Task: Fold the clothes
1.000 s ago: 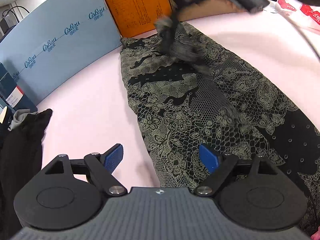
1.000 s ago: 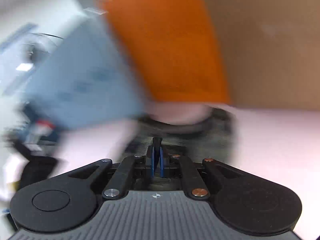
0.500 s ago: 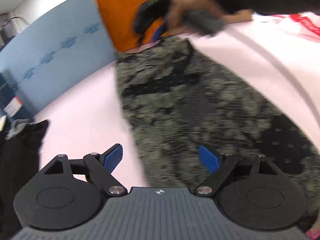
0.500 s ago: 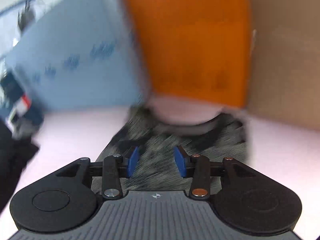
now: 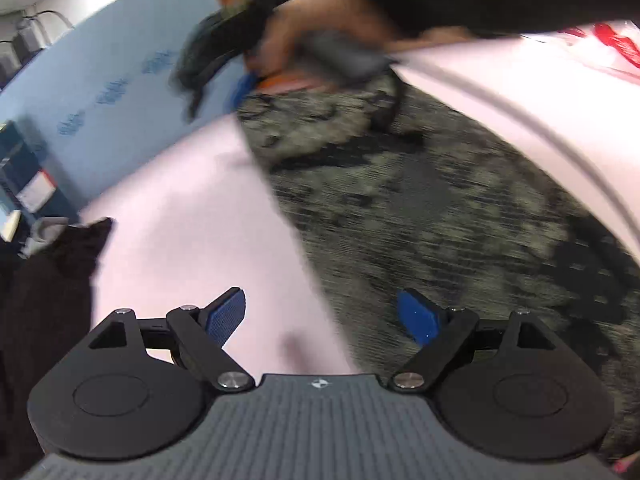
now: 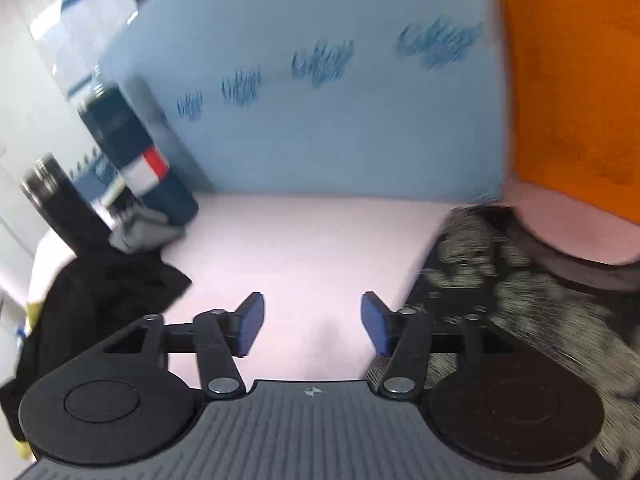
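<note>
A black and beige lace-patterned garment (image 5: 420,208) lies flat on the pink table (image 5: 192,216), running from the far middle to the near right. My left gripper (image 5: 322,314) hovers open over its near left edge, nothing between the blue pads. In the right wrist view the garment's far end (image 6: 520,292) lies at the right. My right gripper (image 6: 312,322) is over bare pink table to its left, jaws opening and empty. In the left wrist view a hand (image 5: 320,28) carries that right gripper above the garment's far end.
A dark pile of clothes (image 5: 44,300) sits at the table's left edge, also the dark pile (image 6: 96,292) in the right wrist view. A light blue board (image 6: 320,100) and an orange box (image 6: 572,80) stand behind the table. A white and red bag (image 5: 612,40) lies far right.
My right gripper let go of the garment's far end, opened, and swung left over bare table. The left gripper stayed open and shifted slightly over the near edge.
</note>
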Demonstrator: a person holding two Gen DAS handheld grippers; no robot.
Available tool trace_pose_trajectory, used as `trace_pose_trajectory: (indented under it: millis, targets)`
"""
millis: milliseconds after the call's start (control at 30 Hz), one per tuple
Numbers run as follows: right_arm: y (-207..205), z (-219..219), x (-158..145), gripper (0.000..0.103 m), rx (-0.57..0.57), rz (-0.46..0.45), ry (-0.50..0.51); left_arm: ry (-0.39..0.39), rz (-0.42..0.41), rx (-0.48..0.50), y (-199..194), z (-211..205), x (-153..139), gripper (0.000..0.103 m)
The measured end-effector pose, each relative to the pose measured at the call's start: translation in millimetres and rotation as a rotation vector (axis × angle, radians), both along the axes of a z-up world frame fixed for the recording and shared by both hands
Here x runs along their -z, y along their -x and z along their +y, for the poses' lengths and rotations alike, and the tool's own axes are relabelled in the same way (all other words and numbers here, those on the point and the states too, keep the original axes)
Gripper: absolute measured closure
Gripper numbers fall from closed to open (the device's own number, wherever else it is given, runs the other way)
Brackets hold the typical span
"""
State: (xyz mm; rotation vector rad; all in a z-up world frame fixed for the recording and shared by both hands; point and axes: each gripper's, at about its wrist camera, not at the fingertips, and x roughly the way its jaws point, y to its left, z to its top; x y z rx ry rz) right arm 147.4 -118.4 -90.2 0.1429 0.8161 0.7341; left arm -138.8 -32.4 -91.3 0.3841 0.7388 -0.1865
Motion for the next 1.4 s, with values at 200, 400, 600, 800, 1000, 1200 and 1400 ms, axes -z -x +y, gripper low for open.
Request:
trace_pose_trajectory:
  millis: [200,400,600,800,1000,1200,1400]
  targets:
    - [84,-116,-31,0.02,0.298,-0.076,-0.052,0.035,-0.071,-0.092,-80,37,-21,0.02]
    - [226,-139,-16,0.02,0.434,0.017,-0.039,0.216,0.098,-0.135,-205,17,-23,0.02]
    - [334,-105,-8,0.015,0.498,0.058,0.039,0.021,0.141,-0.185,-251,-16,14,0.035]
    - [328,-89,-14,0.015,0.547,0.058,0.042,-0.088,0.046,-0.186,-233,19,22,0.023]
    - [232,-58,-32,0.009,0.523,-0.015,0.064,-0.023,0.04,-0.25,-221,56,8,0.024]
    - [136,-68,15,0.009,0.672,0.201,-0.16,0.323,0.161,-0.076,-205,44,-16,0.021]
    - [152,-95,13,0.01,1.015,0.102,0.026,0.098,0.149,-0.015,-187,20,12,0.014]
